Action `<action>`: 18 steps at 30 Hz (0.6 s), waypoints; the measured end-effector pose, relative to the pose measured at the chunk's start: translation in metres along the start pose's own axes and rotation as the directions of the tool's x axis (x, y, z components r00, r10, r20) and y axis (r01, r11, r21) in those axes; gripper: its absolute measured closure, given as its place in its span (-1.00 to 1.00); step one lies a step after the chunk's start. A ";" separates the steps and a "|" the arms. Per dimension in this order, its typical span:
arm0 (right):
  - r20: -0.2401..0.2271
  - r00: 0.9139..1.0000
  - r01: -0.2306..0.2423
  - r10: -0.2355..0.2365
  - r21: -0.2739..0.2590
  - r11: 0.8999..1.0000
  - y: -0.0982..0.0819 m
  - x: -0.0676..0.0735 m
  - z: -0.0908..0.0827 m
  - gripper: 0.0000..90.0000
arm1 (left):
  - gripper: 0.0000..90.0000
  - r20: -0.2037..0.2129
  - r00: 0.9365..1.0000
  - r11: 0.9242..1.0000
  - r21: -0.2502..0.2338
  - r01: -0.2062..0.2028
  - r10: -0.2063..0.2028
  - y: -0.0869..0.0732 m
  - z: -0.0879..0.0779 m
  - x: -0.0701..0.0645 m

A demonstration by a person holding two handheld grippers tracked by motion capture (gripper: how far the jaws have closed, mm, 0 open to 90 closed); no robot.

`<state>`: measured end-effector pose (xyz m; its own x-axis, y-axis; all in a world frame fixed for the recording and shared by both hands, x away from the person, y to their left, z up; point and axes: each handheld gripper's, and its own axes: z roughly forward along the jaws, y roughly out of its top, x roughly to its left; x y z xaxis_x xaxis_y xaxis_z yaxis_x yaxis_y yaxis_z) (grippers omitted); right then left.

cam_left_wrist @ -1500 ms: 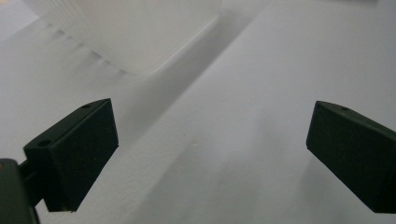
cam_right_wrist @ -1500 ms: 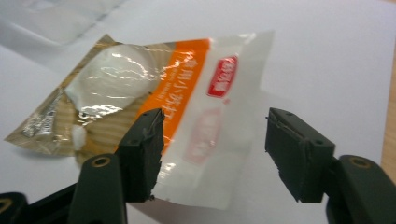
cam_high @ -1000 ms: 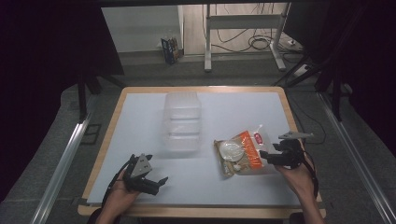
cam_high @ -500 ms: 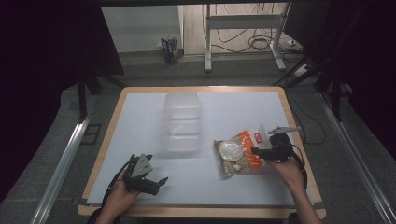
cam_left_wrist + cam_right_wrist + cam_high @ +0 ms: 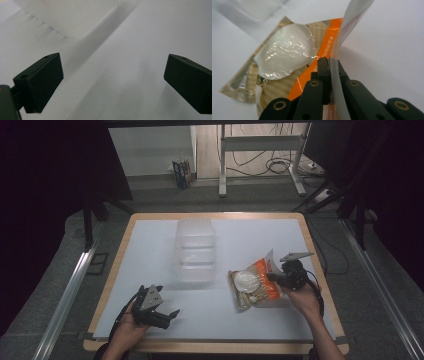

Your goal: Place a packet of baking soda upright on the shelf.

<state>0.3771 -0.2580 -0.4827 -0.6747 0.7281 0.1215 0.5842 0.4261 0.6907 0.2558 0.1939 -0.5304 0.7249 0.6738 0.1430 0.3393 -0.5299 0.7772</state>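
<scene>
An orange and clear snack bag [image 5: 254, 283] lies on the white table top [image 5: 150, 265] at the right. My right gripper [image 5: 274, 277] has just been closing and is now shut on the bag's right edge, which stands up pinched between the jaws. In the right gripper view the bag [image 5: 287, 57] spreads out ahead of my right gripper [image 5: 331, 62], with the thin edge clamped upright. My left gripper [image 5: 172, 314] rests near the front left of the table, open, with nothing between its jaws. Bare table lies ahead of my left gripper [image 5: 112, 82] in its own view.
A clear plastic container [image 5: 195, 249] stands in the middle of the table, also seen as the clear plastic container [image 5: 70, 15] at the top of the left gripper view. The wooden table rim [image 5: 320, 265] runs close to my right hand. Metal frames and cables lie beyond the table.
My right gripper moved left to the bag's right edge and closed on it, lifting that edge. The left gripper has stayed put.
</scene>
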 end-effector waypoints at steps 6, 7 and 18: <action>-0.017 0.998 0.060 -0.061 -0.019 0.998 0.013 0.012 -0.009 0.96 | -0.95 0.000 1.000 1.000 0.001 -0.003 0.003 0.000 0.000 0.000; -0.021 0.998 0.065 -0.066 -0.021 0.998 0.015 0.013 -0.010 0.96 | -0.95 -0.001 1.000 1.000 0.001 -0.003 0.003 0.000 0.000 0.000; -0.083 0.985 0.149 -0.150 -0.016 0.989 0.051 0.040 -0.018 0.96 | -0.95 -0.005 1.000 1.000 -0.007 -0.005 0.005 0.000 -0.001 0.000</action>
<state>0.3719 -0.2170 -0.4303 -0.7896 0.6090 0.0750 0.4697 0.5212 0.7126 0.2548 0.1946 -0.5300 0.7238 0.6734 0.1501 0.3313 -0.5301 0.7805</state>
